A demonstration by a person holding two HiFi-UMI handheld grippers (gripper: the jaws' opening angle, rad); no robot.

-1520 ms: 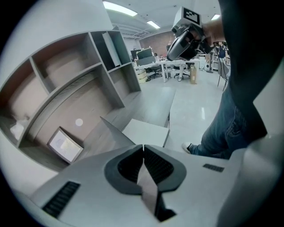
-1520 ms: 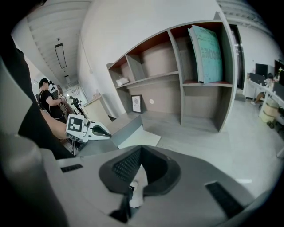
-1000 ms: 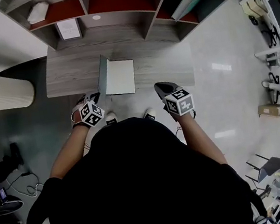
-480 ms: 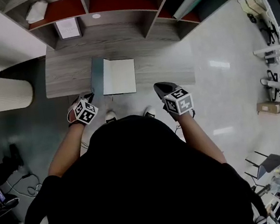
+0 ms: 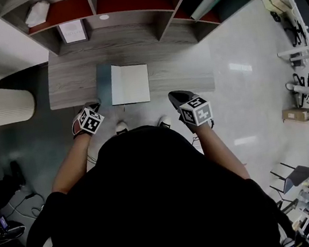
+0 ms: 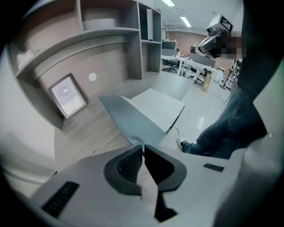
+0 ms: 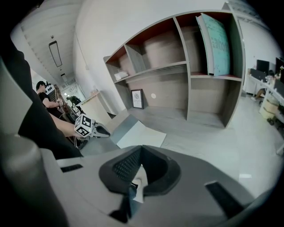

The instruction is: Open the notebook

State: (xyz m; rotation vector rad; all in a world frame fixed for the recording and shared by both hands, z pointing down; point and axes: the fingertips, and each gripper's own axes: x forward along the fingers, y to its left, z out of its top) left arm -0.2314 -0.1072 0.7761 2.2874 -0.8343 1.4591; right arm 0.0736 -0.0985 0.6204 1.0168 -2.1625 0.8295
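**Q:** While the desk (image 5: pixel 181 72) and its shelf unit (image 5: pixel 124 2) sit as they did a second ago, what has changed on them?

**A:** The notebook (image 5: pixel 129 84). Its grey-green cover (image 5: pixel 104 86) stood almost upright a second ago and leaned left half a second ago. It now lies close to flat on the wood. My left gripper (image 5: pixel 95 106) was then at the cover's lower edge. It has since drawn back to the desk's front edge, apart from the book. My right gripper (image 5: pixel 176 96) hangs where it was, off the front edge and to the right of the book.

**Q:** How does the notebook look?

**A:** It lies open near the front edge, left of the desk's middle. A blank white page is on the right, the inside of the cover is on the left, and the spine runs away from me. In the left gripper view the cover (image 6: pixel 133 119) lies just ahead of my jaws, with the framed picture (image 6: pixel 67 95) leaning at the back.

**Q:** And the grippers themselves?

**A:** The left gripper (image 6: pixel 143 146) has its jaws brought together tip to tip with nothing between them. The right gripper (image 7: pixel 141 147) is likewise closed and empty, and its view shows the notebook (image 7: pixel 137 133) ahead.
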